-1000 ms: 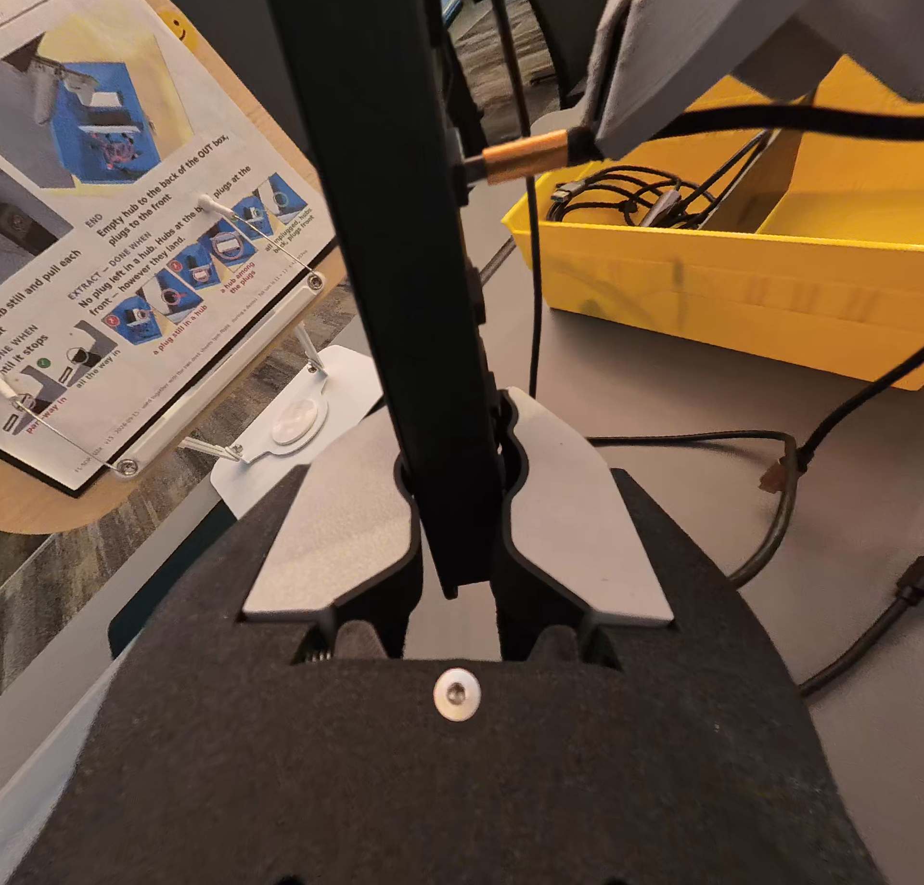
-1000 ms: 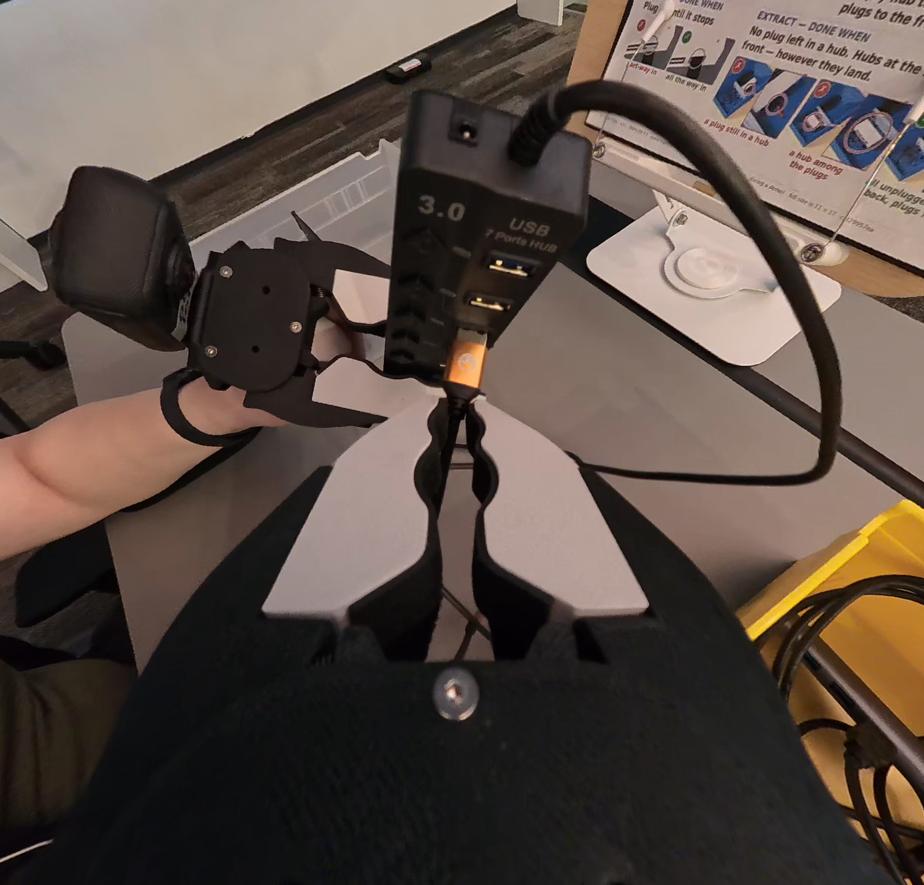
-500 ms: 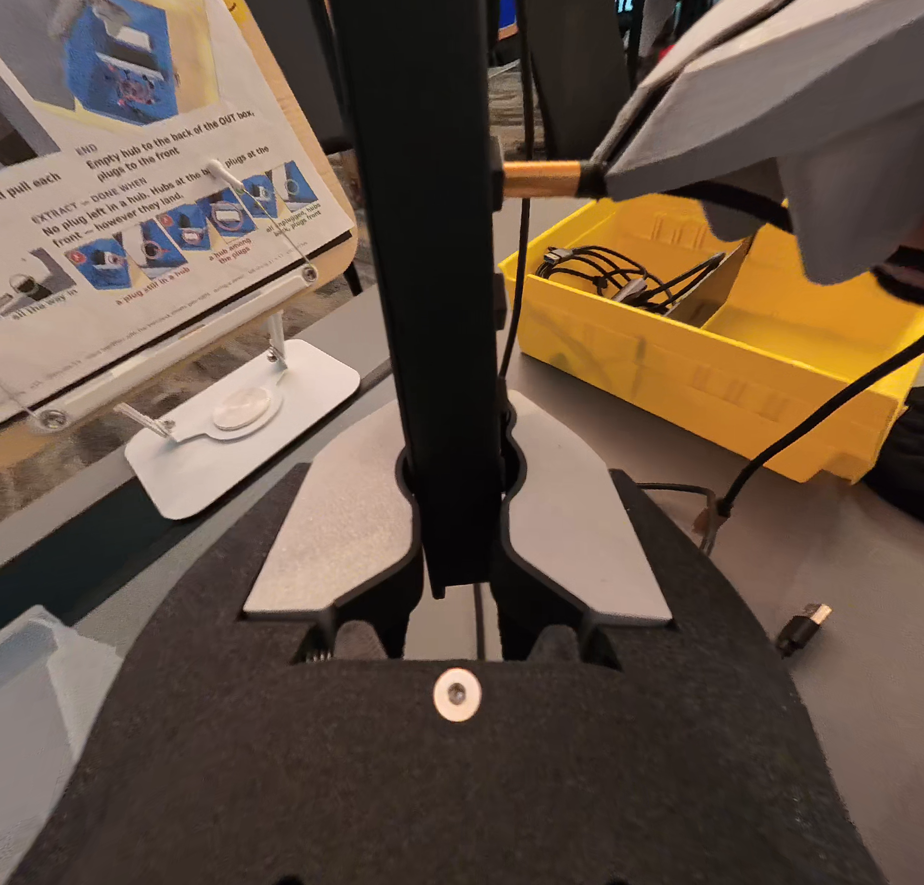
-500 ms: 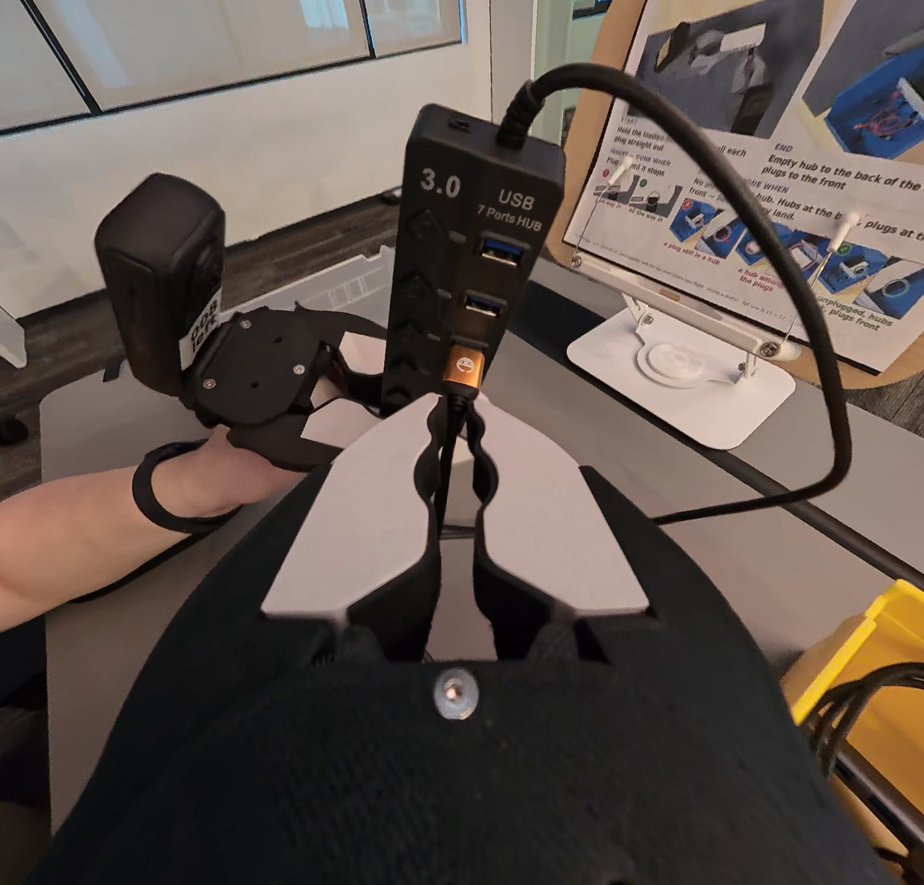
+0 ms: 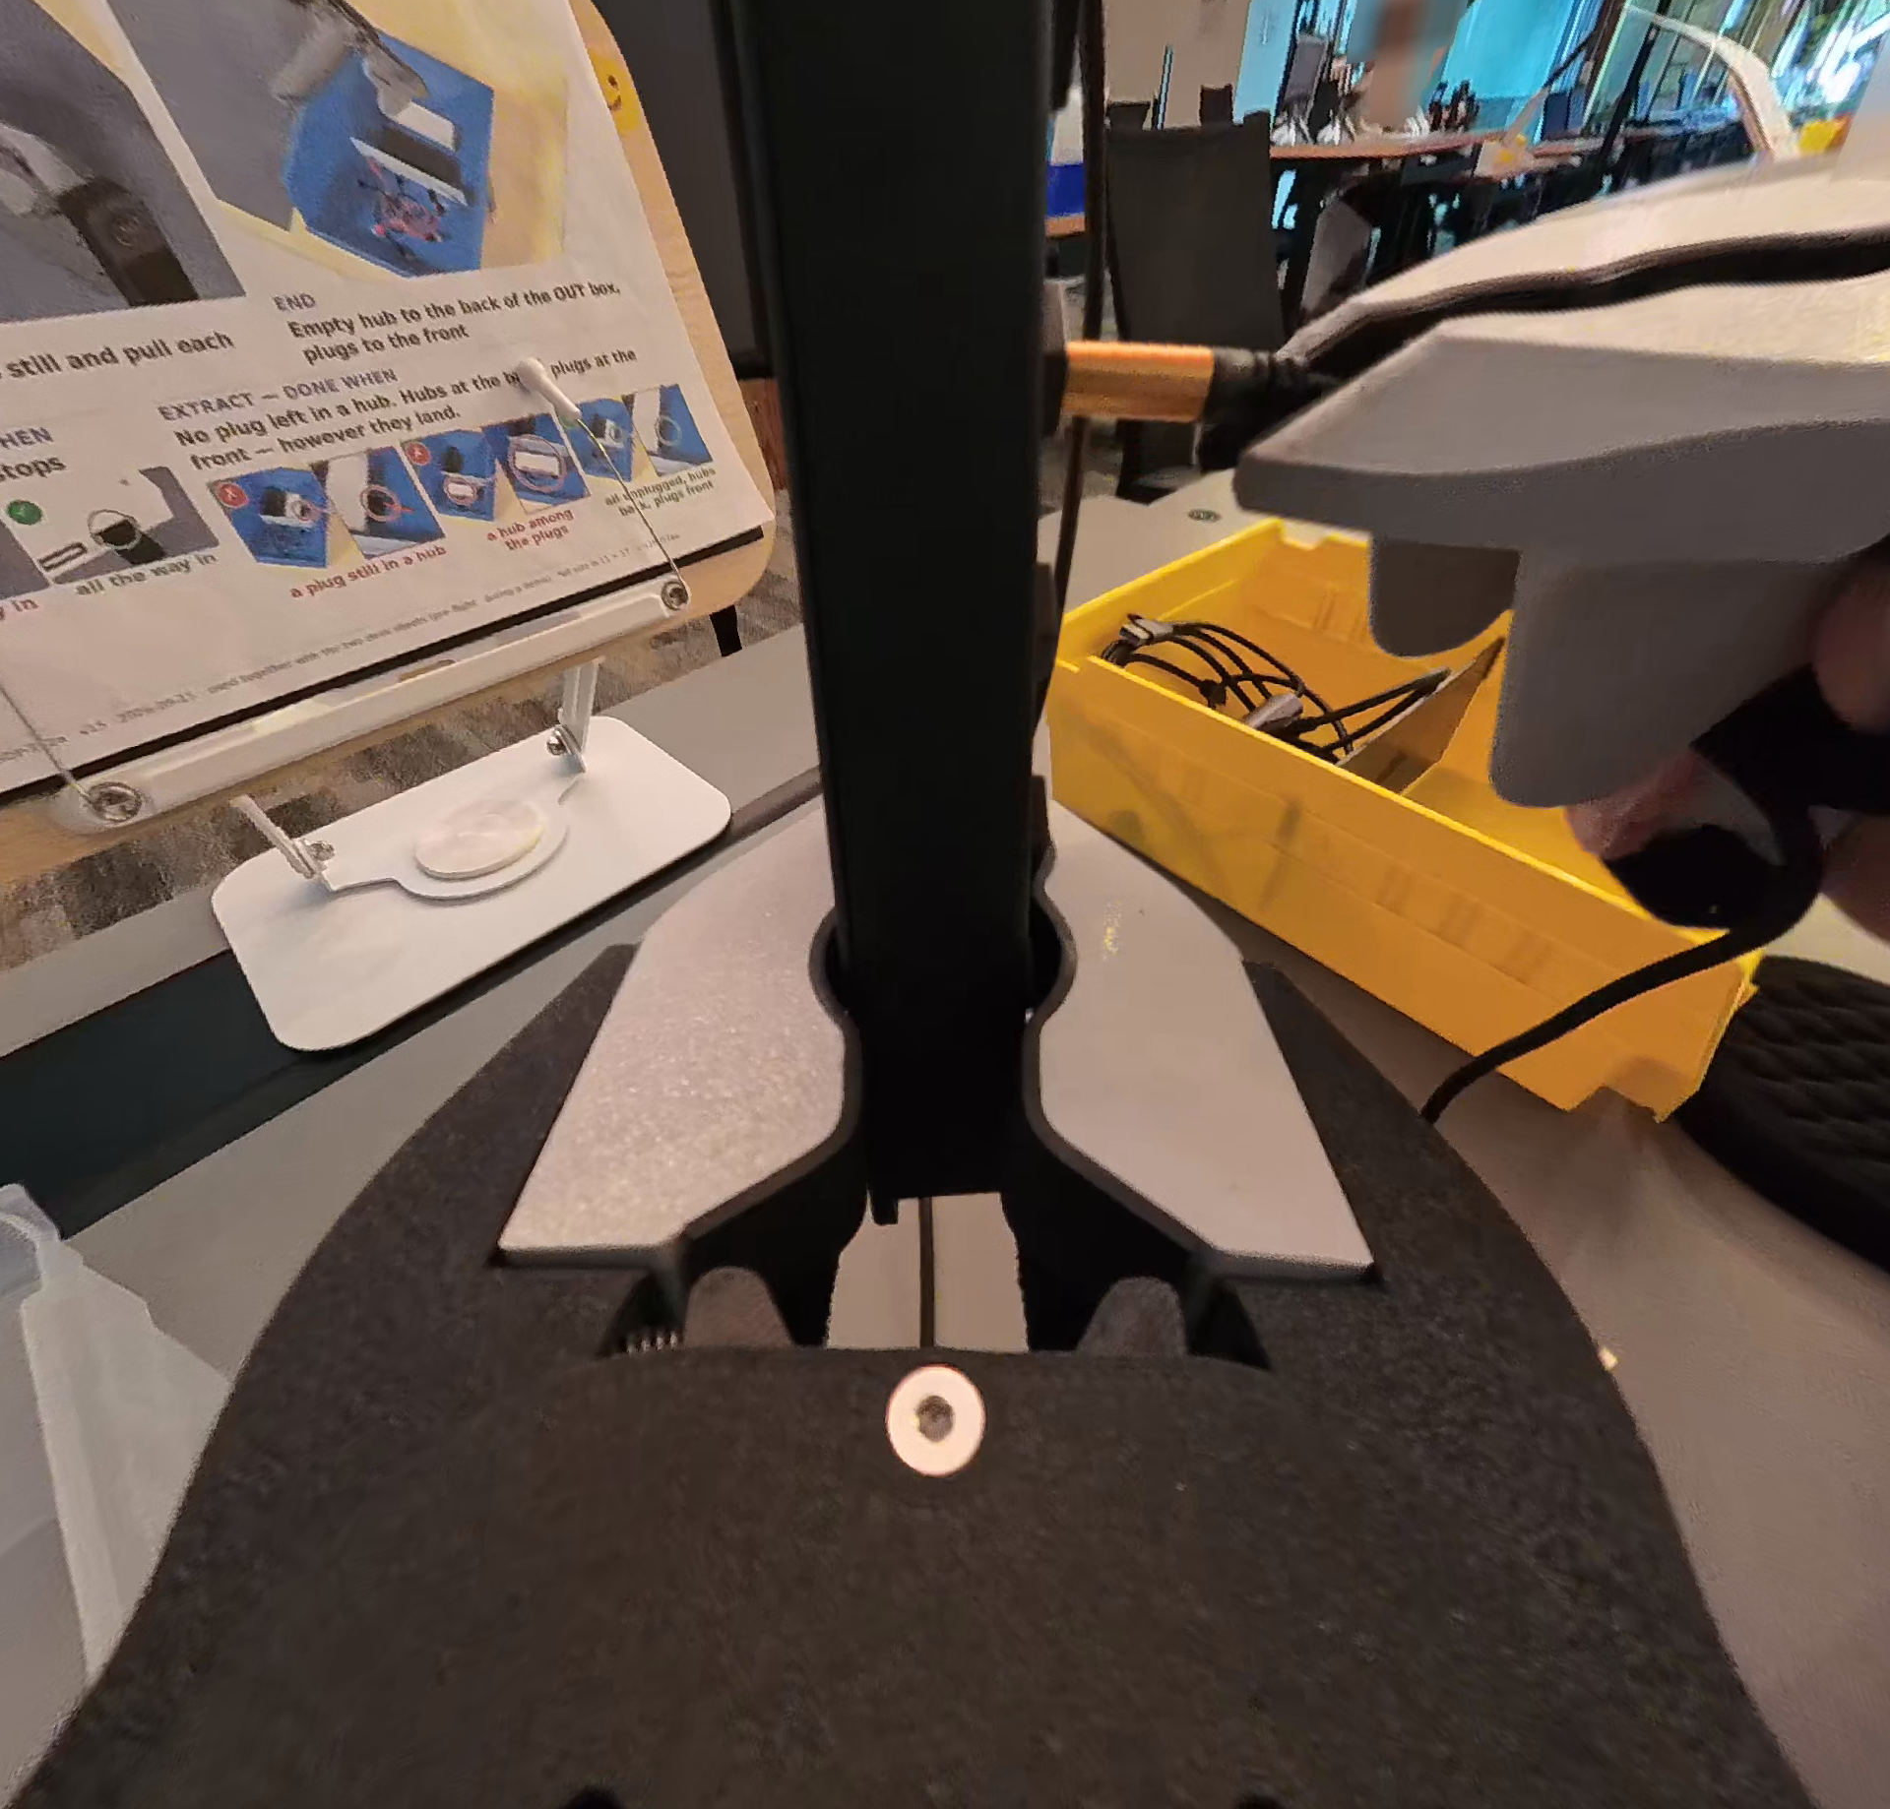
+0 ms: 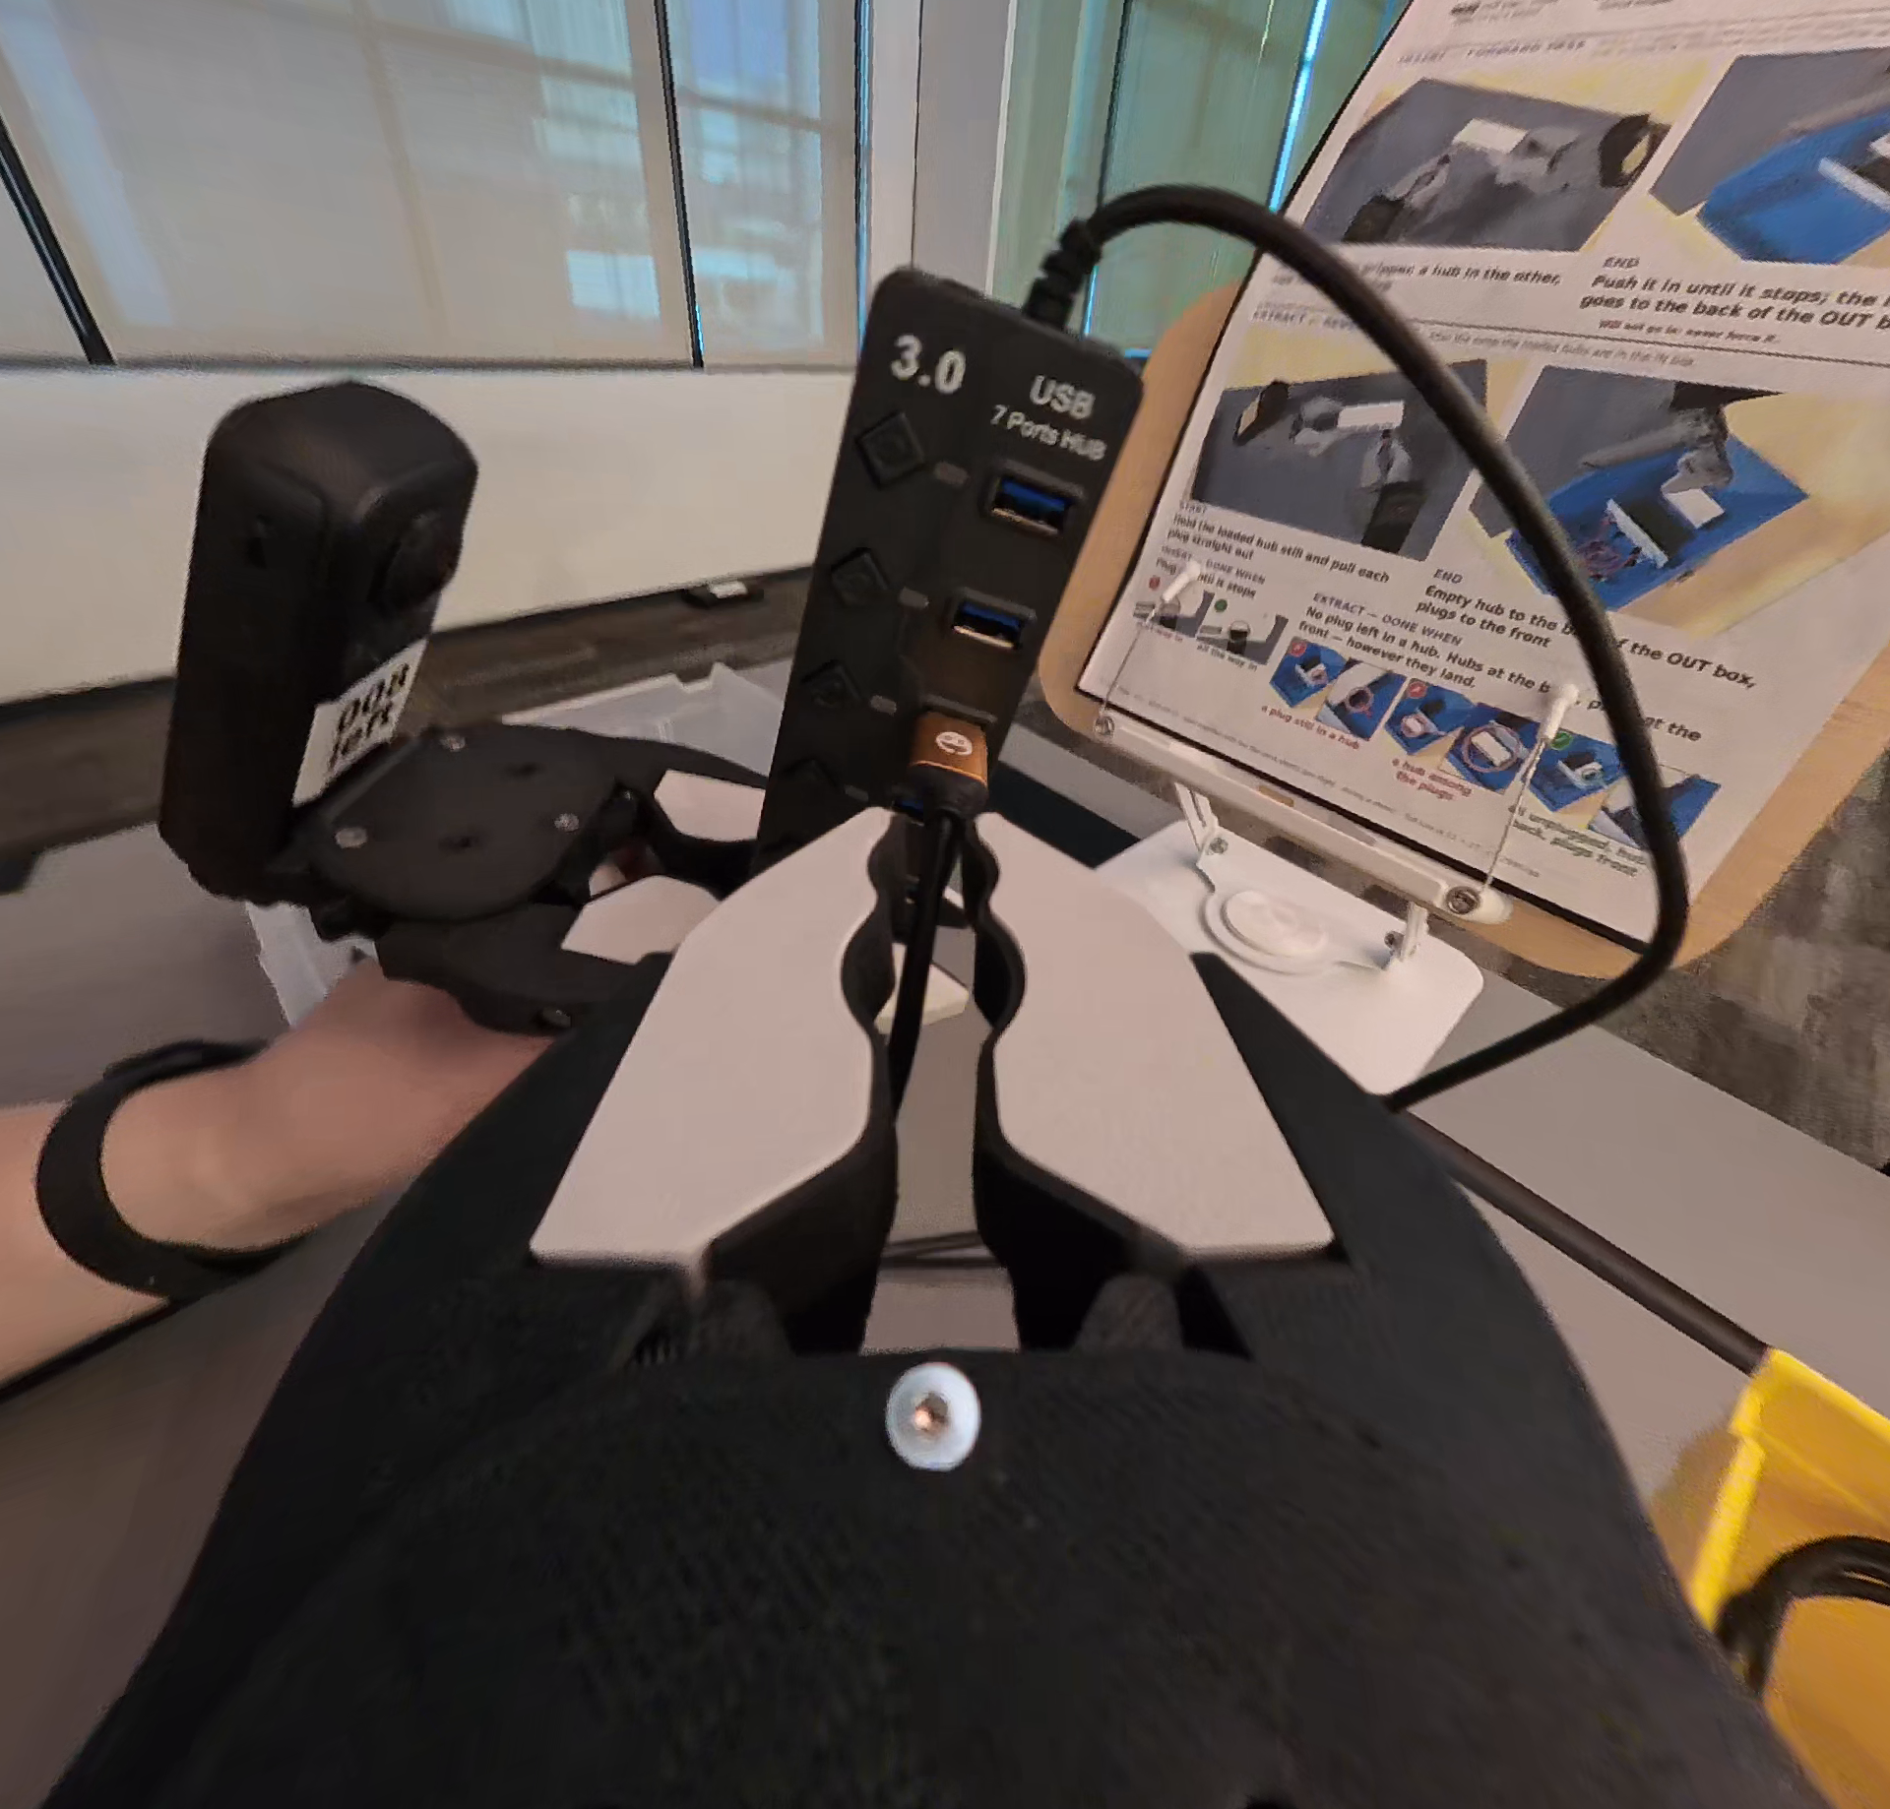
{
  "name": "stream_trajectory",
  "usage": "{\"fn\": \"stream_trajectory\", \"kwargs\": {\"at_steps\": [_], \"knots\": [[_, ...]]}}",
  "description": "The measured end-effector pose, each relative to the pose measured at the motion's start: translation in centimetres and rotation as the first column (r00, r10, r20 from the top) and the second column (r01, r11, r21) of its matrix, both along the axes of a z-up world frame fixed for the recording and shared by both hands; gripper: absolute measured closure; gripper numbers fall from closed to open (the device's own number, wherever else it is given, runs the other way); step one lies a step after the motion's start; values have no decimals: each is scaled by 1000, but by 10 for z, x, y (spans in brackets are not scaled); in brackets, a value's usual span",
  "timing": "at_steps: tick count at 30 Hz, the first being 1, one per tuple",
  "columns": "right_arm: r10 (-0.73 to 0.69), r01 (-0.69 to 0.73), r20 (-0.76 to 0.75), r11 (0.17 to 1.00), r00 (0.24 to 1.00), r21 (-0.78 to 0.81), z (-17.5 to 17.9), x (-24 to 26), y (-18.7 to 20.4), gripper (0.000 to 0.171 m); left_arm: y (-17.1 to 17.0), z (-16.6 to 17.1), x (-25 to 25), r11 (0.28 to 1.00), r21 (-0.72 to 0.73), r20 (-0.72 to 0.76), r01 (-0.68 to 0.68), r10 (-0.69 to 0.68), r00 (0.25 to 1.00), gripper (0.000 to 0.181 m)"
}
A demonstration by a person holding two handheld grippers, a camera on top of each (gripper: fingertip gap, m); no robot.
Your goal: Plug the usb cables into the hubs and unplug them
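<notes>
My left gripper (image 5: 936,952) is shut on the lower end of a black USB hub (image 5: 910,533) and holds it upright above the table. The hub's port face shows in the right wrist view (image 6: 951,553), with two empty blue ports at the top. An orange USB plug (image 6: 951,753) sits in the third port; it also shows in the left wrist view (image 5: 1135,385). My right gripper (image 6: 931,840) is shut on the black USB cable just behind that plug. The hub's own cable (image 6: 1227,201) loops off to the right.
A yellow bin (image 5: 1330,870) holding several black cables stands to the right. An instruction sheet (image 5: 358,328) leans on a white stand (image 5: 460,870) at the back. A clear plastic box (image 5: 61,1351) is at the lower left. The left gripper (image 6: 491,860) and a person's arm show in the right wrist view. The grippers' ends are close to 7 centimeters from one another.
Both grippers have risen and tilted up together, carrying the hub higher. The orange plug stays in the same port, and both grips are unchanged.
</notes>
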State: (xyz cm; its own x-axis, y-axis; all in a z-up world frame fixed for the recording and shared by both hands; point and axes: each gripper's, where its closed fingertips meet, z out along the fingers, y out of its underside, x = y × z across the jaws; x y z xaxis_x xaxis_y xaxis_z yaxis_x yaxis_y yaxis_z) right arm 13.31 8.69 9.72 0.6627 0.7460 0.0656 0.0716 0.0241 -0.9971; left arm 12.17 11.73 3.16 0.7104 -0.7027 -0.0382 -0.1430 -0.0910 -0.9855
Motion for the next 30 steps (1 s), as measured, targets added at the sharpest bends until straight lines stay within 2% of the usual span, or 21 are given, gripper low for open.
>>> {"fn": "stream_trajectory", "kwargs": {"at_steps": [7, 11, 13, 16, 22, 26, 30], "knots": [[39, -47, -173, 998, 984, -41, 8, 2, -3, 164, -6, 5, 5, 1000, 30, 15, 6, -7, 1000, 154], [25, -28, -111, 999, 994, -32, 5, 5, -2, 165, -5, 1, 5, 998, 58, -69, 7, -3, 998, 153], [13, -14, -91, 1000, 996, -9, 7, 6, -4, 165, -9, 1, 10, 997, 42, -57, 60, -57, 997, 153], [-4, 4, -54, 1000, 999, -6, 5, 5, -4, 165, -7, 0, 8, 996, 73, -79, 53, -47, 996, 153], [21, -28, -121, 998, 992, -59, 3, 4, -2, 165, -4, -3, 7, 996, 83, -100, 37, -28, 995, 153], [33, -42, -169, 998, 985, -50, 6, 2, -2, 164, -5, 0, 7, 998, 20, -1, 53, -53, 999, 154], [33, -41, -173, 998, 984, -42, 5, 0, -2, 164, -4, 0, 6, 999, 16, 12, 45, -45, 999, 154]]}}
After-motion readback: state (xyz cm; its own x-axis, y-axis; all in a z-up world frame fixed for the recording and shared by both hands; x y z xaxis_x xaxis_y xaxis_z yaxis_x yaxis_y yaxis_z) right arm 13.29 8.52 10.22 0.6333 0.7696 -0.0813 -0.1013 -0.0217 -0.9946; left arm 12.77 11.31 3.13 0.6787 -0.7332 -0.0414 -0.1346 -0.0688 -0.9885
